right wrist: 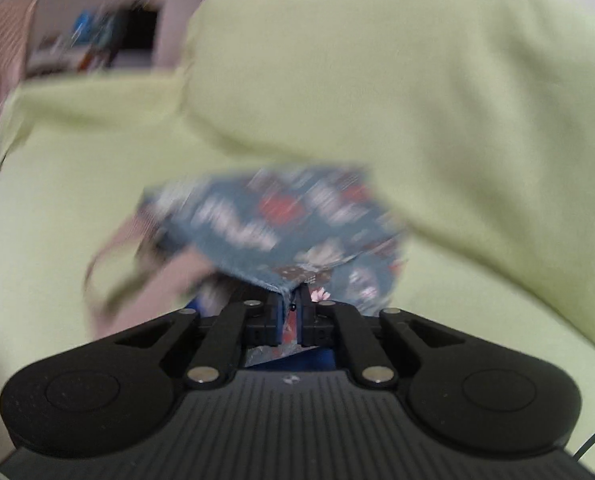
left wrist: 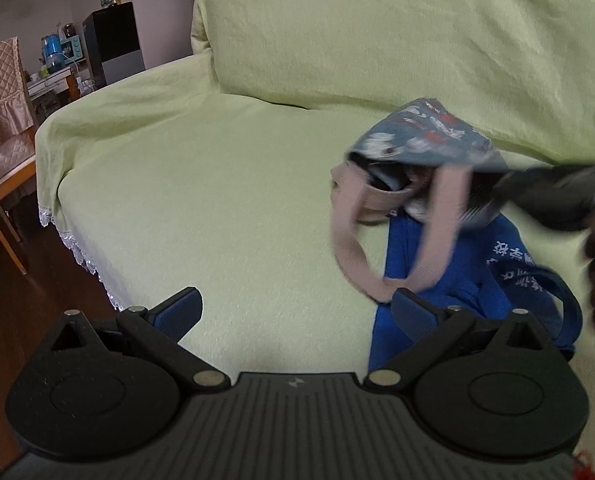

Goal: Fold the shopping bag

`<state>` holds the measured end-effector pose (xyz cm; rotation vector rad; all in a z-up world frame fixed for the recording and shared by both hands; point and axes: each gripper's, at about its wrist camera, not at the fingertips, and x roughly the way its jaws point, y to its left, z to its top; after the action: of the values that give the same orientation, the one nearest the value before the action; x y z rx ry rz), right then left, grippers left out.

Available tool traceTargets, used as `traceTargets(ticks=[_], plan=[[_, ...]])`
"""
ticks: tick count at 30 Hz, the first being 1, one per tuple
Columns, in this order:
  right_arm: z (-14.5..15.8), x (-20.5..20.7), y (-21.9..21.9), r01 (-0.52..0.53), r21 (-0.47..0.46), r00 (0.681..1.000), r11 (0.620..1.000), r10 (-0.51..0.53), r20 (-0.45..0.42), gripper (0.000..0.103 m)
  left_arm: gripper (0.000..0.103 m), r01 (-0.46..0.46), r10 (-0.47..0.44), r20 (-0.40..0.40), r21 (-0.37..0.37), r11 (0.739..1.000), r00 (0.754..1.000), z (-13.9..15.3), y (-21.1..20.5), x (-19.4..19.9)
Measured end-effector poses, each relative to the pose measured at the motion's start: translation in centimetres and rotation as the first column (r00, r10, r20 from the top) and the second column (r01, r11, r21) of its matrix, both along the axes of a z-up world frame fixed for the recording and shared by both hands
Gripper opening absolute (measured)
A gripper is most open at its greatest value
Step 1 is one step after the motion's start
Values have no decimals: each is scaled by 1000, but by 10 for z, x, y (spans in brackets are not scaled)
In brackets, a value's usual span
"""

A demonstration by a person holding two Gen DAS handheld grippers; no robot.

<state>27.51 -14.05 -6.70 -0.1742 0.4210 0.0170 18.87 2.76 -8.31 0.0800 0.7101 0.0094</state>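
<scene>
A patterned blue-grey shopping bag [left wrist: 421, 136] with pale pink straps [left wrist: 353, 248] hangs lifted above the green-covered sofa seat [left wrist: 217, 200]. My right gripper [right wrist: 292, 300] is shut on a corner of that patterned bag [right wrist: 273, 224], its fabric pinched between the pads; in the left wrist view this right gripper [left wrist: 497, 196] reaches in from the right edge. Beneath the lifted bag lies a second, bright blue bag [left wrist: 457, 272] with white lettering. My left gripper [left wrist: 297, 308] hovers low over the seat, open, with nothing between its fingers; its right finger [left wrist: 413, 312] is above the blue bag's edge.
The sofa's green backrest [left wrist: 377, 32] rises behind the bags. Off the sofa's left end are a wooden chair with a quilted cover [left wrist: 1, 92], a dark cabinet [left wrist: 113, 40] and a cluttered side table [left wrist: 57, 64]. Dark wooden floor [left wrist: 17, 300] lies below the seat's lace-trimmed edge.
</scene>
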Motion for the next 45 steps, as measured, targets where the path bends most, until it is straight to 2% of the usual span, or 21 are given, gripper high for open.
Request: traceTargets(ticks=[4,7,8,12,13,14,16,20,22,23,27,29,31,32,34,36,37,38,39,42,45], plan=[[44,-43,-59,154,43,978,987,-158,133,2,101,31,-31,12,-29,999,999,7,-13,-13],[59,-91,-112,323,24,929,946,-322,181,2,101,103,-101,32,-65,993,994,14,-32,-26],[59,-106,-129,372,14,913,928,-369,173,3,101,138,-135,40,-79,987,990,16,-41,-31],[40,-166,-194,500,3,866,866,-500,7,9,101,299,-297,46,-82,951,954,16,-100,-47],[32,-181,-206,510,10,860,860,-509,-32,12,101,346,-343,46,-77,935,938,14,-118,-51],[27,-193,-214,518,12,854,855,-516,-60,24,101,396,-394,44,-65,916,918,10,-137,-54],[17,-212,-223,539,22,840,842,-535,-91,39,101,494,-493,31,-28,869,869,1,-175,-61],[1,-230,-243,539,91,837,837,-521,-167,41,95,586,-596,-1,178,790,803,-28,-238,-69],[-8,-235,-250,531,120,842,839,-506,-189,42,83,613,-630,-16,250,749,776,-41,-256,-71],[-13,-238,-253,530,128,842,838,-502,-198,44,73,622,-640,-27,267,736,768,-47,-261,-70],[-32,-232,-259,512,140,850,848,-476,-225,50,55,620,-639,-63,333,711,767,-68,-275,-59],[-39,-226,-261,501,154,857,851,-465,-222,50,45,621,-636,-79,335,709,768,-75,-279,-52],[-45,-219,-263,491,162,864,856,-454,-218,52,24,632,-642,-84,307,711,762,-78,-279,-48],[-47,-215,-264,490,155,864,858,-454,-217,52,2,633,-643,-82,307,710,761,-79,-280,-48],[-53,-204,-266,486,134,866,864,-455,-210,52,2,620,-641,-58,333,710,765,-79,-280,-50],[-60,-192,-268,478,111,869,871,-450,-208,50,1,600,-632,-2,316,735,775,-67,-276,-50],[-63,-185,-270,467,104,872,878,-437,-220,30,1,591,-621,21,283,755,784,-57,-271,-48],[-65,-179,-274,467,87,868,880,-438,-234,17,1,583,-609,38,250,773,792,-47,-266,-44],[-61,-177,-275,466,75,872,882,-442,-211,15,1,576,-599,53,220,787,799,-37,-261,-40],[-32,-178,-274,448,25,893,894,-446,-63,9,1,571,-596,88,202,795,798,-15,-253,-37],[13,-184,-267,441,-71,896,895,-434,99,9,0,584,-619,141,224,780,773,5,-258,-54]])
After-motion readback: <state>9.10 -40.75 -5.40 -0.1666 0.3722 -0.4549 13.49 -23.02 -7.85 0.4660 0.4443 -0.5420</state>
